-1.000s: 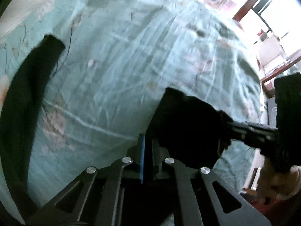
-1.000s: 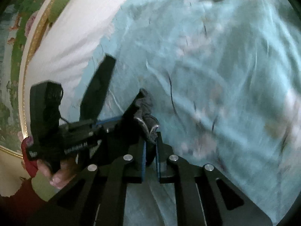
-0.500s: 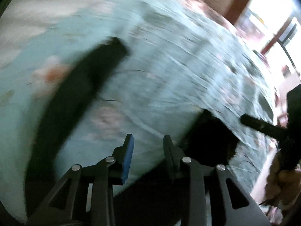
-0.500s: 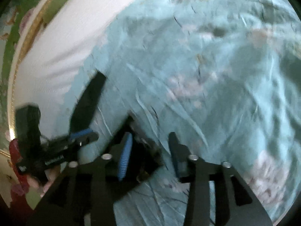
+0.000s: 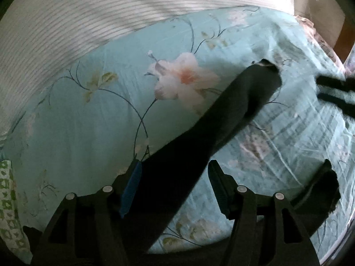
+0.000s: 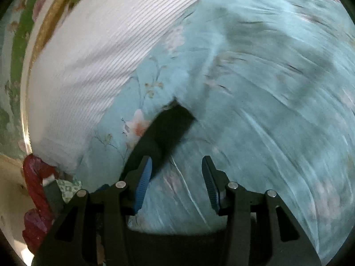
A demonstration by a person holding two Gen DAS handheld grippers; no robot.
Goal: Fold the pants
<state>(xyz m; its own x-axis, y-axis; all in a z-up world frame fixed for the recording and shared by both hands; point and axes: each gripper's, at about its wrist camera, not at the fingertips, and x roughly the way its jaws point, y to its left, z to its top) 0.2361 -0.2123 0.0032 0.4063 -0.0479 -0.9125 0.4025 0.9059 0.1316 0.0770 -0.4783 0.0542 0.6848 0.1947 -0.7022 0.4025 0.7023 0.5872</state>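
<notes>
The black pants (image 5: pixel 213 128) lie on the teal floral bedspread (image 5: pixel 88 133). One leg runs from the lower middle up to the right, its hem near a pink flower. Another dark part of the pants (image 5: pixel 319 190) lies at the lower right. My left gripper (image 5: pixel 173 181) is open and empty, its jaws on either side of the leg. In the right wrist view the leg (image 6: pixel 164 133) runs up from the lower left. My right gripper (image 6: pixel 176 177) is open and empty over the bedspread (image 6: pixel 266 110), just right of the leg. The blurred right gripper shows in the left wrist view (image 5: pixel 332 93).
A white striped pillow (image 5: pixel 88 17) lies at the head of the bed, also in the right wrist view (image 6: pixel 99 55). A green patterned cloth (image 5: pixel 8 199) is at the left edge. A red sleeve (image 6: pixel 35 190) is at the lower left.
Both grippers have opened and let go of the bunched black cloth. Both have swung toward the stretched-out leg and the pillow.
</notes>
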